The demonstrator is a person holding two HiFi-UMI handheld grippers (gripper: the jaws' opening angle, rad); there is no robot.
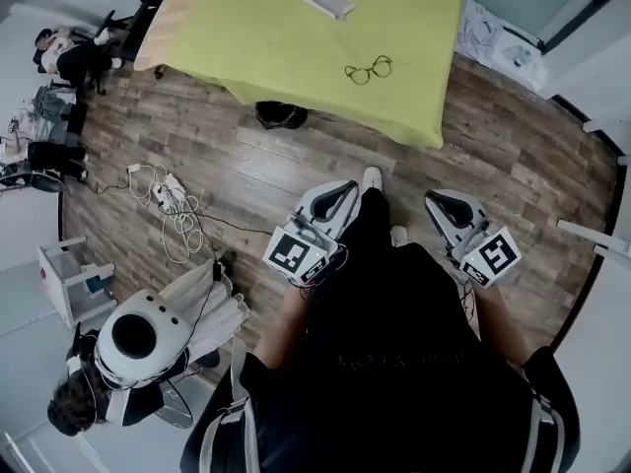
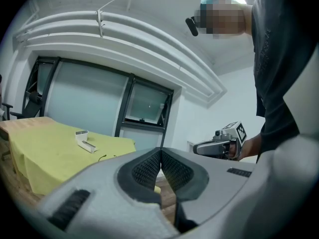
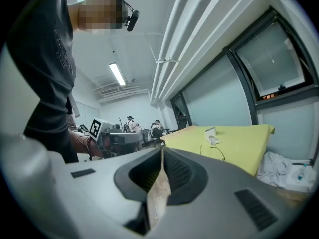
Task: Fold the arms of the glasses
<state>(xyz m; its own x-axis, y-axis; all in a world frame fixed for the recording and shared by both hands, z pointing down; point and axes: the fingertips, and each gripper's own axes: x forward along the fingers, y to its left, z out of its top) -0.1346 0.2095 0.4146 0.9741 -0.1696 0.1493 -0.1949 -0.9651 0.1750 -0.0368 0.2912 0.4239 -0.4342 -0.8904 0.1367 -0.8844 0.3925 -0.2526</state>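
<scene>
shirt [image 1: 394, 353]: black, short sleeves, faint chest print
shoes [image 1: 372, 177]: white
left gripper [image 1: 340, 195]: grey-white shell, black pads, black-white marker cube
right gripper [image 1: 442, 205]: same

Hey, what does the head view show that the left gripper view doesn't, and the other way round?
Only the head view shows the white cables tangled on the floor, a seated person's white headgear, and the left gripper from outside. Only the left gripper view shows its own jaws pressed together with nothing between them, the window and the ceiling pipes. Both show the yellow-green table, the glasses and white case on it, and the right gripper.
</scene>
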